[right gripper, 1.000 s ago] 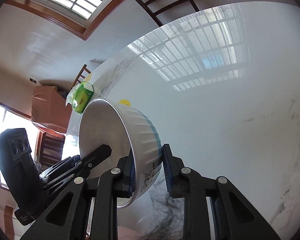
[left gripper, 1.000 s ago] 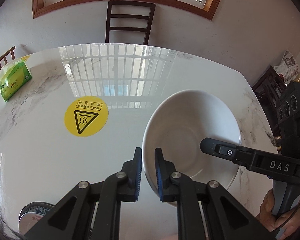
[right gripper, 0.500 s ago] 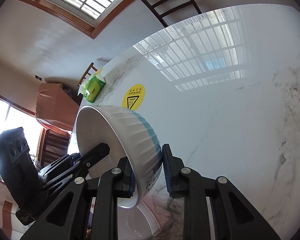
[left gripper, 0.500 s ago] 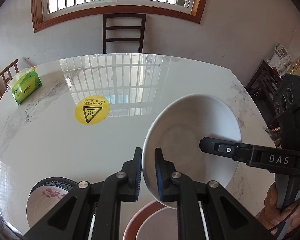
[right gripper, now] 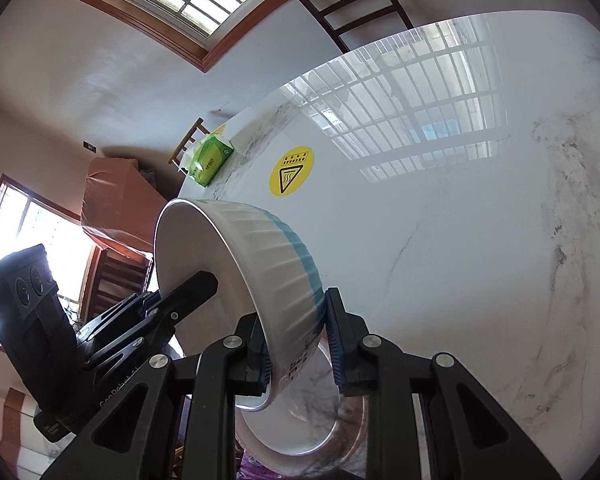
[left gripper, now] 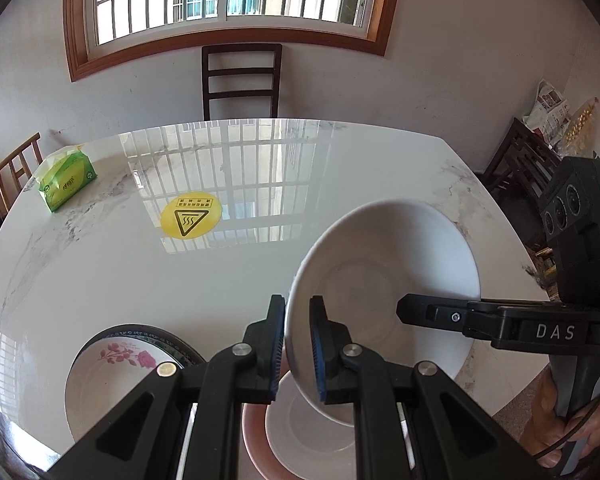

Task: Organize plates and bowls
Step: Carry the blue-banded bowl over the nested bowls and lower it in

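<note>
Jaws of both grippers stay clamped on the white bowl [left gripper: 384, 280], now carried back above a pink-rimmed plate [left gripper: 256, 436].

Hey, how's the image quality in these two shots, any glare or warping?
Left wrist view: the window's grid reflects as glare on the glossy table, and the fisheye bows the window frame. Right wrist view: the same glare, a blown-out side window, and the white bowl stays sharp.
</note>
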The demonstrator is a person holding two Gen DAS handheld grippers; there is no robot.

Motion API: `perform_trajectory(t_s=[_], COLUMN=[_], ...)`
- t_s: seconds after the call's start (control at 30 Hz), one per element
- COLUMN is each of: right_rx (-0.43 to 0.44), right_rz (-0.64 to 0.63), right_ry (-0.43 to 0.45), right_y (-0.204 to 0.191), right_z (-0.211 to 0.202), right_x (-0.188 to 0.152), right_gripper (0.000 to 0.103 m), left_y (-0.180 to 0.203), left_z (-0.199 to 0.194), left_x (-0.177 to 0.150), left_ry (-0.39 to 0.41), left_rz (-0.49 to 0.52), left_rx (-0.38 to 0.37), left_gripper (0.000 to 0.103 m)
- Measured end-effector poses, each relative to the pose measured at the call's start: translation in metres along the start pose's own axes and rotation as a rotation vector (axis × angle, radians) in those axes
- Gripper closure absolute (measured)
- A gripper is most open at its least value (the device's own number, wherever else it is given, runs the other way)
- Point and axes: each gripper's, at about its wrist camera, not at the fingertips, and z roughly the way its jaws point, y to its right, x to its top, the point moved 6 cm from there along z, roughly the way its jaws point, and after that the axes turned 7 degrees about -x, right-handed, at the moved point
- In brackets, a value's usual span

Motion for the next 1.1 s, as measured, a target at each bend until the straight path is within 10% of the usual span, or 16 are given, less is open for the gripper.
perform_trajectory(t_s=[1.1], right_rx=[-0.026], right_rz=[-0.018], right_ry=[-0.047], right_y=[-0.009], right_z=[-0.001], right_x=[-0.061], right_gripper=[0.080], left_y=[0.005], left_z=[-0.025], left_x=[-0.058], left_ry=[-0.031], left_rz=[0.011], left_rx=[-0.020], left_gripper=[0.090])
